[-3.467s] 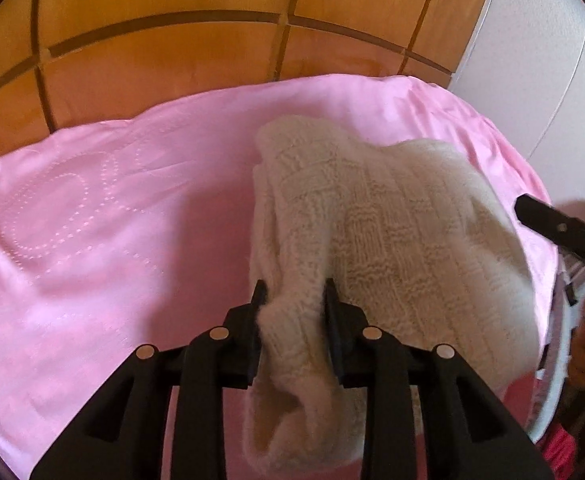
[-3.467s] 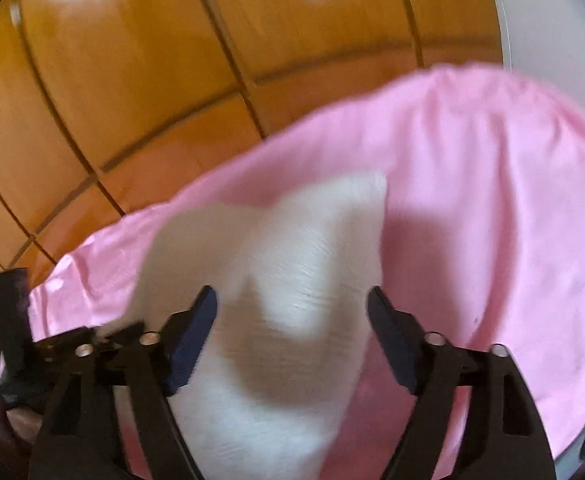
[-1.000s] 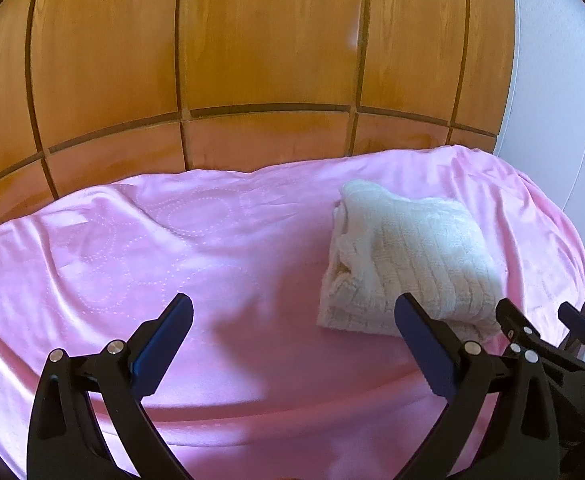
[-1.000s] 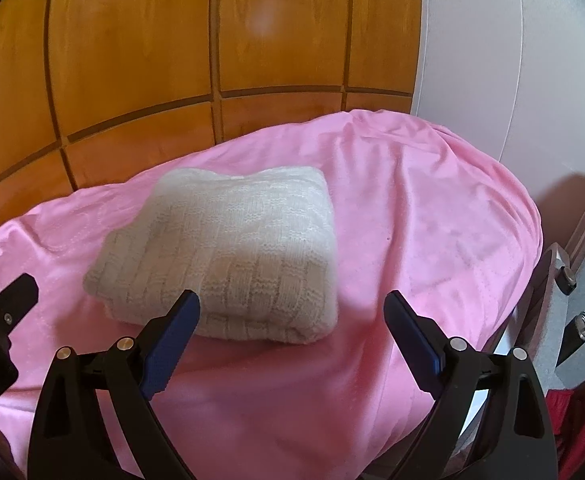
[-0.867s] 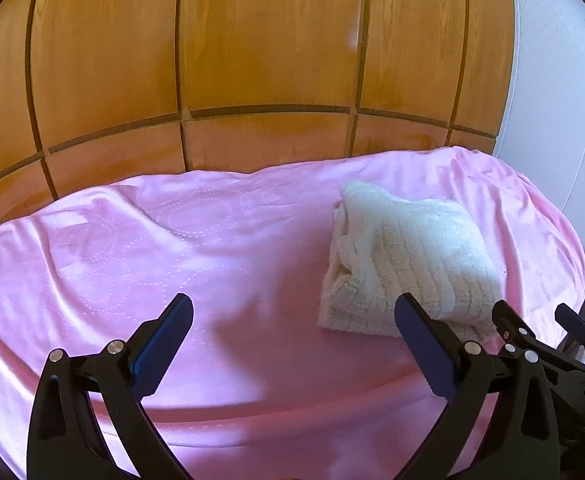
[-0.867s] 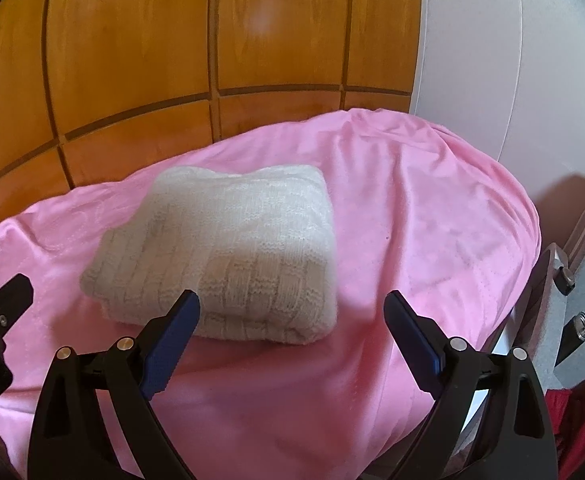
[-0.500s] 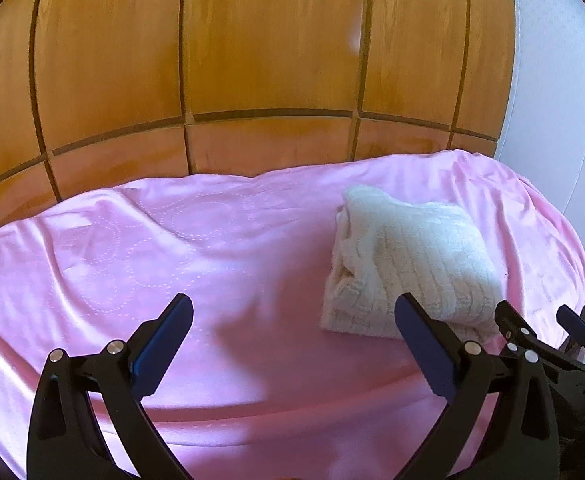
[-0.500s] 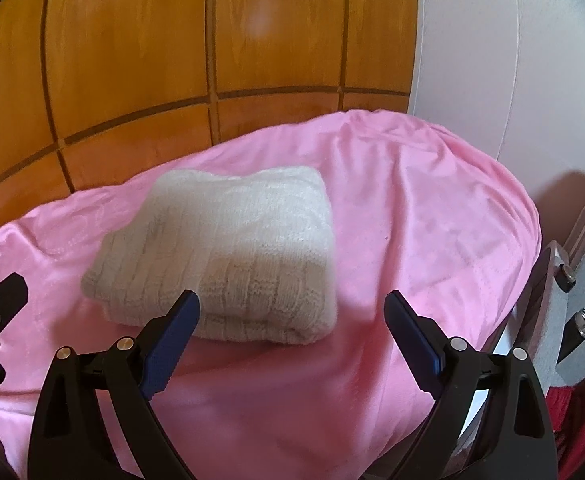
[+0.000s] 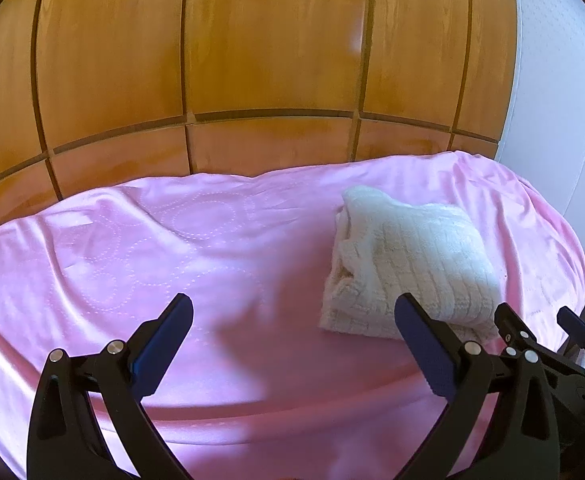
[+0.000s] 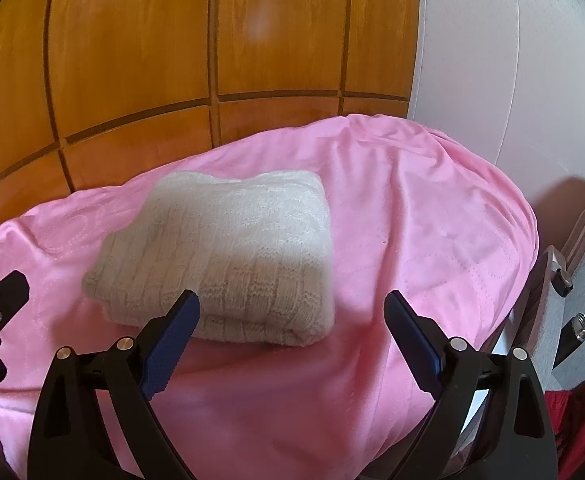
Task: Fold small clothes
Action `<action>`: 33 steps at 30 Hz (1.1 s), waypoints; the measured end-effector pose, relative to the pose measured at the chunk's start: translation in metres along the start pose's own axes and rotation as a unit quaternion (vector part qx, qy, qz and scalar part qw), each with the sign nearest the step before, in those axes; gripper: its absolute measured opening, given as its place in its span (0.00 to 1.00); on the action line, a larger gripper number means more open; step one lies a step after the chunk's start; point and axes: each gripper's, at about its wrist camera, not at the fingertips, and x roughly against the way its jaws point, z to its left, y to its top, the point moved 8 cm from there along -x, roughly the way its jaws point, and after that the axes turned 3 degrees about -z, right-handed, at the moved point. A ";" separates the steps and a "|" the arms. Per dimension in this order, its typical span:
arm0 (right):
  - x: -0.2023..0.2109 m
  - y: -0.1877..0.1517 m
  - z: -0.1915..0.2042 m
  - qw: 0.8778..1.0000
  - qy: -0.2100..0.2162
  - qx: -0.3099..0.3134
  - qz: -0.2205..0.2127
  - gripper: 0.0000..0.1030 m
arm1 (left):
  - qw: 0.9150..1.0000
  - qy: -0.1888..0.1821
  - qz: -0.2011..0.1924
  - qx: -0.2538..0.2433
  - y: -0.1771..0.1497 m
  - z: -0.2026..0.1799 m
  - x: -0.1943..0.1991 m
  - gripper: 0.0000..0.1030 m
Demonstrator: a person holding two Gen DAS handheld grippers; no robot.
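A cream knitted garment (image 9: 408, 260) lies folded into a thick rectangular bundle on the pink sheet (image 9: 172, 248), toward its right side. My left gripper (image 9: 292, 316) is open and empty, held back from the bundle and to its left. In the right wrist view the same bundle (image 10: 228, 248) sits just beyond my right gripper (image 10: 292, 312), which is open wide with nothing between its fingers. The right gripper's fingers (image 9: 532, 340) show at the lower right of the left wrist view, and a tip of the left gripper (image 10: 0, 292) shows at the left edge of the right wrist view.
Wooden panelling (image 9: 252, 60) rises behind the pink-covered surface, with a white wall (image 10: 512, 60) to the right. The sheet (image 10: 432, 220) drops off at its right edge beside a metal frame with knobs (image 10: 564, 280). A red cloth (image 10: 580, 420) lies low at the right.
Since 3.5 s ago my left gripper has let go of the knitted garment and both grippers have pulled back, open. Over the last second almost nothing has moved.
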 end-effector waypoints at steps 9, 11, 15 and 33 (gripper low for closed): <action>0.001 0.001 0.000 1.000 -0.001 -0.002 -0.005 0.90 | 1.000 0.001 -0.008 0.005 0.004 0.002 0.004 0.98; 0.002 0.001 0.001 1.000 -0.002 -0.002 -0.006 0.90 | 1.000 -0.001 -0.008 0.006 0.003 0.003 0.005 0.98; 0.002 0.001 0.004 1.000 -0.002 -0.002 -0.006 0.90 | 1.000 -0.002 -0.007 0.007 0.003 0.003 0.006 0.98; -0.002 -0.010 0.009 1.000 0.001 0.003 0.011 0.90 | 1.000 -0.006 0.012 0.012 -0.004 0.006 -0.001 0.98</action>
